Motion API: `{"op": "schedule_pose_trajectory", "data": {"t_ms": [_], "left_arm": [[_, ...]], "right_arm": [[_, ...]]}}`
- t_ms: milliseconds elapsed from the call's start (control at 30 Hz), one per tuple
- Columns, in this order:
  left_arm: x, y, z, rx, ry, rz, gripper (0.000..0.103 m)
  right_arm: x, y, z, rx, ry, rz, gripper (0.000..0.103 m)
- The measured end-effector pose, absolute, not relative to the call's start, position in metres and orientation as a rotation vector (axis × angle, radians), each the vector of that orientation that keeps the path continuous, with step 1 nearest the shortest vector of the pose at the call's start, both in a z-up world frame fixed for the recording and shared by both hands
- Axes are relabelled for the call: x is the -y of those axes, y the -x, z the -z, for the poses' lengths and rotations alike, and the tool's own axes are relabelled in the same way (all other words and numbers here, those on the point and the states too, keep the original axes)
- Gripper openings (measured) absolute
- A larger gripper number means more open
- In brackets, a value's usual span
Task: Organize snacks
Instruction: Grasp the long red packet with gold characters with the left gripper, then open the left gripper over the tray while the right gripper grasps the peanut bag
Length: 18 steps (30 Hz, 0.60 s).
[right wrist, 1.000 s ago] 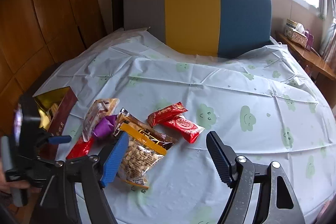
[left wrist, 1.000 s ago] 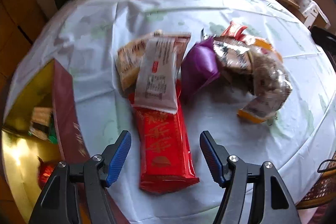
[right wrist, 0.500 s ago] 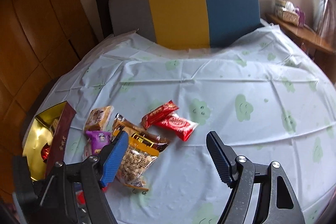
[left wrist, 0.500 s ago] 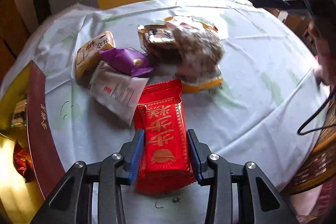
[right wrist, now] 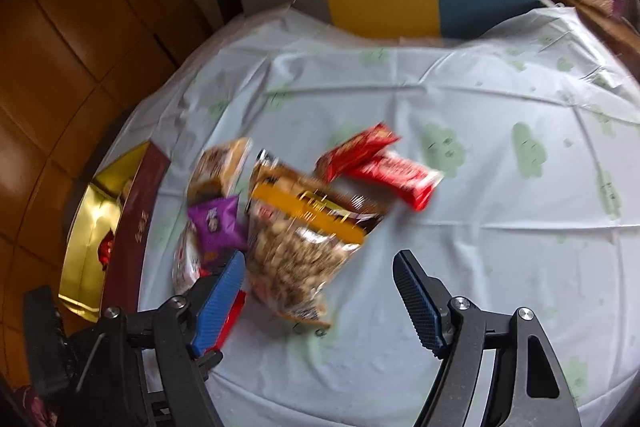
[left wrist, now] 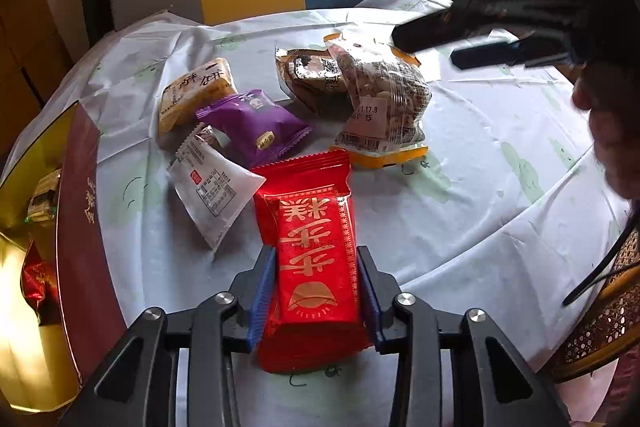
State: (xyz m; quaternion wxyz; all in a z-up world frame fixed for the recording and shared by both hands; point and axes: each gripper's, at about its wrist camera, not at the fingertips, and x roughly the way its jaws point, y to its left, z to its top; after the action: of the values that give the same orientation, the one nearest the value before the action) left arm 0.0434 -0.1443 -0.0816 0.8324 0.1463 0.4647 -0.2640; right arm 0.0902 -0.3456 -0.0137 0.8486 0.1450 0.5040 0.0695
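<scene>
Because your left hand-held gripper [left wrist: 316, 291] is clamped across the near end of the red cake packet [left wrist: 310, 247], both blue pads pressing its long sides, the packet lies lengthwise along the fingers and should lift without folding. It seems to rest on the cloth-covered desk [left wrist: 460, 195] at the near edge, just in front of the white sachet [left wrist: 214, 187] and the purple pouch [left wrist: 256, 123]. I judge the gold-lined gift box [left wrist: 76, 195] on your left to be its destination, since a few wrapped snacks sit inside it; a short swing leftward would carry the packet over the maroon wall.

Your right hand-held gripper [right wrist: 320, 295] is spread wide and holds nothing, hovering above the peanut bag [right wrist: 296, 251], probably lined up as the next pick.

The left view gives you the grip itself and the printed faces of the yellow pastry pack [left wrist: 196, 91] and the brown foil packet [left wrist: 312, 75]. The right view, though blurred, shows what the left cannot: two red wafer bars [right wrist: 380, 163] lying beyond the peanut bag, and the box's far corner with open cloth around the pile.
</scene>
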Motion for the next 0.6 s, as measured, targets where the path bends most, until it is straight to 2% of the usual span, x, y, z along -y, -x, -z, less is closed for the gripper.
{"op": "schedule_pose_trajectory", "data": {"t_ms": [500,567,600], "left_arm": [[0.114,-0.021,0.057,-0.942,-0.194,0.622,0.037],[0.113,-0.018,0.055,-0.937,-0.185,0.634,0.037],[0.113,-0.017,0.054,-0.936,-0.182,0.637,0.037]], "right_arm": [[0.317,-0.098,0.043,-1.075,-0.246,-0.180,0.076],[0.316,-0.101,0.046,-1.084,-0.234,-0.194,0.056],[0.315,-0.100,0.045,-1.080,-0.220,-0.193,0.052]]}}
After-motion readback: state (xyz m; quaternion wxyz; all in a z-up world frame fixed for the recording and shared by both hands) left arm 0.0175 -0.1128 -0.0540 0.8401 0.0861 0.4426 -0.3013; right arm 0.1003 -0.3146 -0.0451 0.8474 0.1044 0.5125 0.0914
